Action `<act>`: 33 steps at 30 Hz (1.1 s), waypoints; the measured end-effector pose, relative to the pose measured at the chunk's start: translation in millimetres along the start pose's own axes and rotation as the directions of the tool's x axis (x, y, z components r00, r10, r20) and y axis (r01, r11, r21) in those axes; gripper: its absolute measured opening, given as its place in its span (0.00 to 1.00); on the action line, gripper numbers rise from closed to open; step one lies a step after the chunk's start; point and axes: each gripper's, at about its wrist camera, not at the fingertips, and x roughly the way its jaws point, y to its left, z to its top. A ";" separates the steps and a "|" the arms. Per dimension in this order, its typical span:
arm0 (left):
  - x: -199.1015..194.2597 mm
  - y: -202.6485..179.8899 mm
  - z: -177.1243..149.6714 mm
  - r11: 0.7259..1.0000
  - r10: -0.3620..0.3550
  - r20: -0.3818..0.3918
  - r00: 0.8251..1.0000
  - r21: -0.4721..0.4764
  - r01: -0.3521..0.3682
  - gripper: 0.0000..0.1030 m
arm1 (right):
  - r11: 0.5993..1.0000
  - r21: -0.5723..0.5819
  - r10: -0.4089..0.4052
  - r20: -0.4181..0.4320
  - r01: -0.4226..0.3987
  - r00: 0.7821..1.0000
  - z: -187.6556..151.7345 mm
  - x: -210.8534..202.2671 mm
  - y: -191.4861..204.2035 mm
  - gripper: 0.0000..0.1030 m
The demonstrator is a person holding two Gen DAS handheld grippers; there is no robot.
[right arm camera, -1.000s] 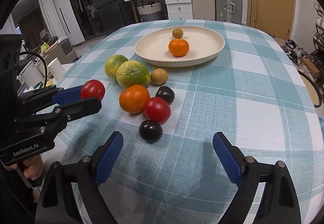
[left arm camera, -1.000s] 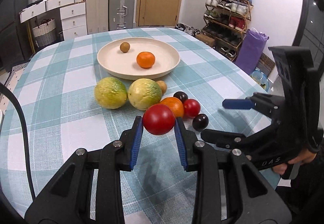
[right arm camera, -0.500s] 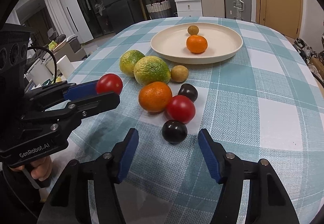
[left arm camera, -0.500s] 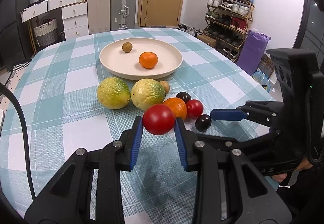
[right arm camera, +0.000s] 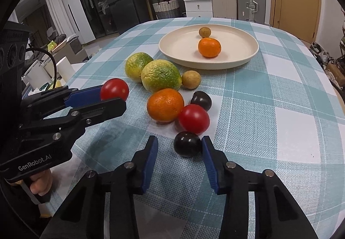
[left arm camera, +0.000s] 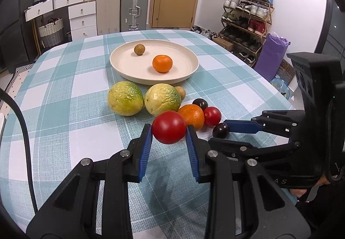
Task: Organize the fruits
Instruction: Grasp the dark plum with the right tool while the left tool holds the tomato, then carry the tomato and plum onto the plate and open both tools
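My left gripper (left arm camera: 169, 133) is shut on a red tomato (left arm camera: 168, 127) and holds it above the cloth; the tomato also shows in the right wrist view (right arm camera: 114, 89). My right gripper (right arm camera: 178, 145) is open, its jaws on either side of a dark plum (right arm camera: 187, 144), the right pad close against it. The plum also shows in the left wrist view (left arm camera: 220, 130). A cream plate (right arm camera: 241, 56) holds a small orange (right arm camera: 209, 47) and a small brown fruit (right arm camera: 204, 31). Behind the plum lie a second tomato (right arm camera: 193, 118), an orange (right arm camera: 165, 105) and another dark plum (right arm camera: 201, 100).
Two large yellow-green citrus fruits (right arm camera: 161, 76) (right arm camera: 138, 64) and a small tan fruit (right arm camera: 191, 79) lie in front of the plate on the checked tablecloth (right arm camera: 269, 113). A shoe rack (left arm camera: 245, 16) stands beyond the table's right edge.
My right gripper moved forward to the near dark plum and its jaws narrowed around it. My left gripper kept hold of the tomato and shifted slightly.
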 end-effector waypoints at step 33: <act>-13.4 9.6 9.9 0.999 0.024 0.056 0.998 -0.023 -0.022 0.28 | 0.999 0.024 0.020 0.145 -0.023 0.989 9.9 -39.9 -10.0 0.26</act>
